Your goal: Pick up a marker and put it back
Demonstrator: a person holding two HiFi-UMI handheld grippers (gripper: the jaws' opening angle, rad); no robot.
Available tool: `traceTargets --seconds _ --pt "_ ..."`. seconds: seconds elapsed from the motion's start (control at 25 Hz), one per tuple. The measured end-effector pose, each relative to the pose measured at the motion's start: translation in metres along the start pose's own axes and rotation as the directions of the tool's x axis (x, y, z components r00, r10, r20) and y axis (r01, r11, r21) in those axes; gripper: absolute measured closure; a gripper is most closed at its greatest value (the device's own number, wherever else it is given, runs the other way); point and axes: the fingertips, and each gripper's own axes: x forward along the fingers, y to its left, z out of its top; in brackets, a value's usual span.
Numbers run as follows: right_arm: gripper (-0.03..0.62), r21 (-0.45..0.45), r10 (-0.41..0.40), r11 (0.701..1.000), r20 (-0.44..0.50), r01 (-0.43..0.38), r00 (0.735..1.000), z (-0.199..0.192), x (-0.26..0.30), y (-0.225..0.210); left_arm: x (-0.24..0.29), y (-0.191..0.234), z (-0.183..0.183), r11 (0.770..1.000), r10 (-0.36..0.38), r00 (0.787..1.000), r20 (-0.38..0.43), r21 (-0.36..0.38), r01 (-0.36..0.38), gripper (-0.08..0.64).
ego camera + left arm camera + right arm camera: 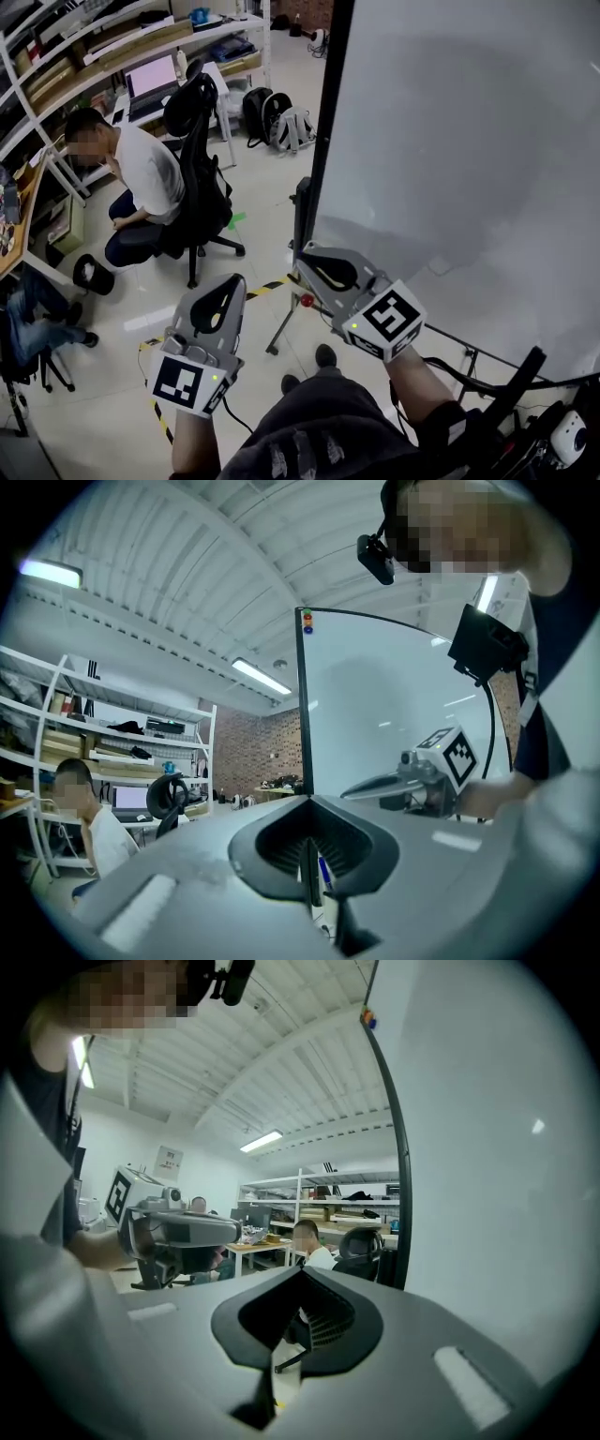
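No marker shows clearly in any view. My left gripper hangs over the floor at lower left, jaws shut and empty; its own view shows the tips meeting on nothing. My right gripper is beside it, by the black left edge of the whiteboard, jaws shut with nothing between them. Each gripper sees the other: the right gripper in front of the board, the left gripper off to the left. Small coloured dots sit at the top corner of the board's frame.
A seated person and a black office chair are on the left, near shelves and a desk. Backpacks lie on the floor behind. The board's stand legs and yellow-black floor tape are below the grippers.
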Motion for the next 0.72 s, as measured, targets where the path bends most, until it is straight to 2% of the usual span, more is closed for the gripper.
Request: traceTargets --seconds 0.2,0.4,0.6,0.72 --pt "0.592 -0.004 0.025 1.000 0.002 -0.024 1.000 -0.002 -0.014 0.014 -0.009 -0.012 0.001 1.000 -0.014 1.000 -0.001 0.016 0.014 0.554" --pt "0.592 0.018 0.038 0.999 -0.025 -0.038 0.999 -0.015 -0.031 0.021 -0.007 -0.027 -0.001 0.999 -0.030 0.999 0.026 -0.032 0.031 0.554" --pt "0.592 0.014 0.064 0.998 -0.003 -0.064 0.998 -0.002 -0.058 0.020 -0.003 -0.057 0.011 0.997 -0.068 0.997 0.024 -0.030 0.068 0.555" --pt "0.592 -0.013 0.104 0.995 0.048 -0.104 0.993 0.013 -0.079 0.025 -0.002 -0.083 0.015 0.997 -0.071 0.997 0.003 -0.006 0.071 0.555"
